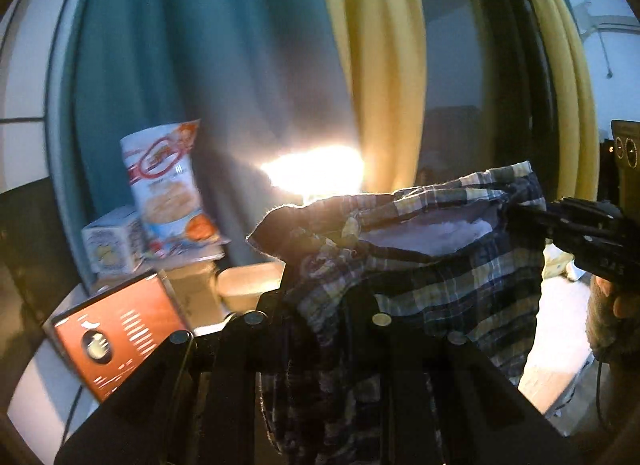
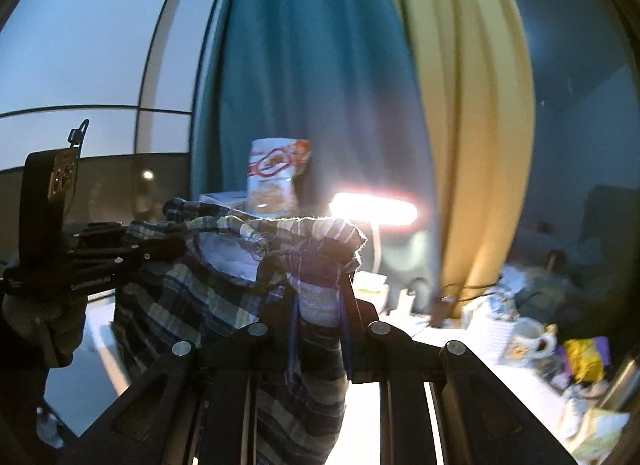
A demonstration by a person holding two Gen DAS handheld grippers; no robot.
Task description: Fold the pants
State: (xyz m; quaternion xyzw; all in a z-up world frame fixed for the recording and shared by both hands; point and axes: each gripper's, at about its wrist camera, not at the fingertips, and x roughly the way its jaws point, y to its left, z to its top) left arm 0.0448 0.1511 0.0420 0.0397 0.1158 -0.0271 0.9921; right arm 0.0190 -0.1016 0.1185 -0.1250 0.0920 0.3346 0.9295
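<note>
- Up in the air, the plaid pants (image 1: 432, 265) hang stretched by the waistband in front of the blue and yellow curtains (image 2: 360, 65).
- Left tongs (image 1: 320, 297) are clamped shut on one waistband end.
- Right tongs (image 2: 320, 297) pinch the other end, closed on the cloth.
- A snack bag (image 1: 168, 185) stands behind.

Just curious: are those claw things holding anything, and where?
Yes: both hold the plaid pants up by the waistband, left gripper and right gripper at opposite ends.

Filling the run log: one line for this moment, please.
stage: pants lifted | left gripper: shut on pants | right gripper: shut on pants | fold: not yet made
</note>
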